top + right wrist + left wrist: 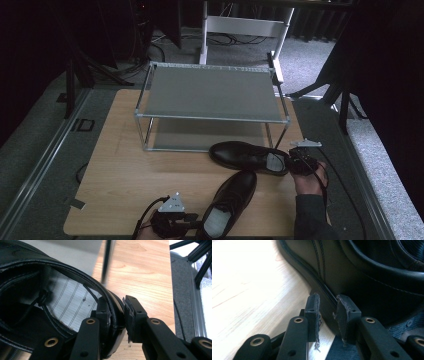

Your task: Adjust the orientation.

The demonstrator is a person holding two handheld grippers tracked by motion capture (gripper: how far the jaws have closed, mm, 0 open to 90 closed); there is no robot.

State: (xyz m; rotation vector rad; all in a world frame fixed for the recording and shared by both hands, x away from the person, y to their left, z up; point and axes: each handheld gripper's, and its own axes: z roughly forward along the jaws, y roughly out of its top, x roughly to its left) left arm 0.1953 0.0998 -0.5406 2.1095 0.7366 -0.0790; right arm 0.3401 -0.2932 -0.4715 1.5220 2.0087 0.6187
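Observation:
Two black leather shoes lie on the wooden table (125, 175). The near shoe (232, 192) points away, its heel at the front edge. My left gripper (196, 220) comes in from the left, and its pads (313, 312) clamp the sole edge low on that shoe's side (362, 277). The far shoe (240, 152) lies crosswise in front of the rack, toe to the left. My right gripper (290, 162) is shut on its heel collar (113, 312), one pad inside over the striped insole (67, 300) and one outside.
A two-tier metal rack (210, 92) stands at the back of the table, both grey shelves bare. One of its thin legs (107, 260) rises just beyond the far shoe. Grey carpet and a metal rail (197, 315) lie past the table's right edge.

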